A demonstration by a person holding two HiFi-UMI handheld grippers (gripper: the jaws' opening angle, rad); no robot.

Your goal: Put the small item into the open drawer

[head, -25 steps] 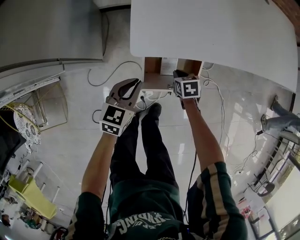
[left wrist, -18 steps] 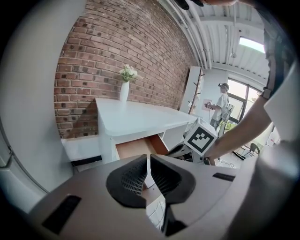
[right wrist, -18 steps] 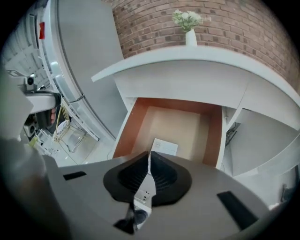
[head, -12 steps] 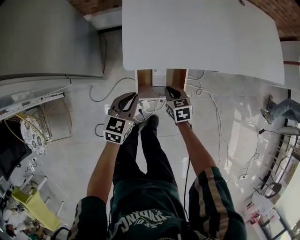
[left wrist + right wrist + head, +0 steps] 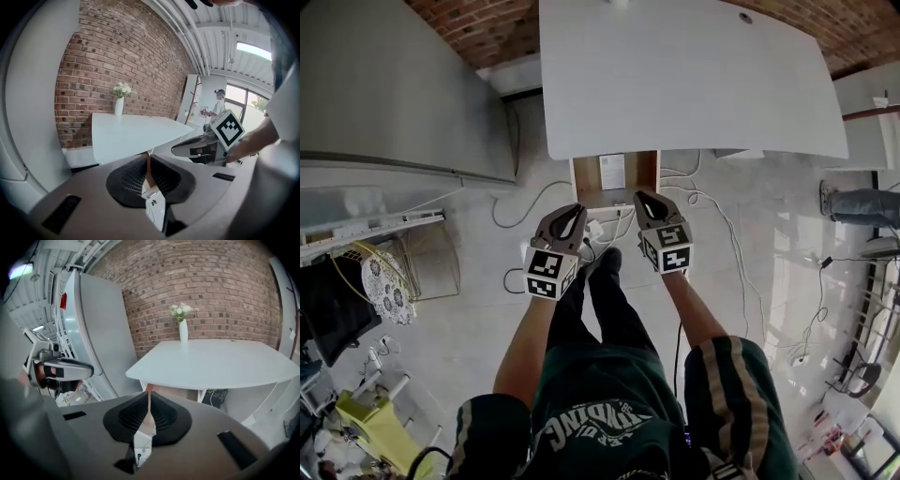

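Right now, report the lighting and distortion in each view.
Head view: wide-angle, the white table has bowed edges and looks nearly washed out. Left gripper view: fisheye, dark corners, the window blown out. Right gripper view: fisheye, the brick wall curves, dark corners.

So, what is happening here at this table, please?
A person stands at the white rounded table, one hand-held gripper in each hand. The left hand-held gripper and the right hand-held gripper are both shut and hold nothing. They hover just in front of the open wooden drawer under the table edge. A flat white item lies inside that drawer.
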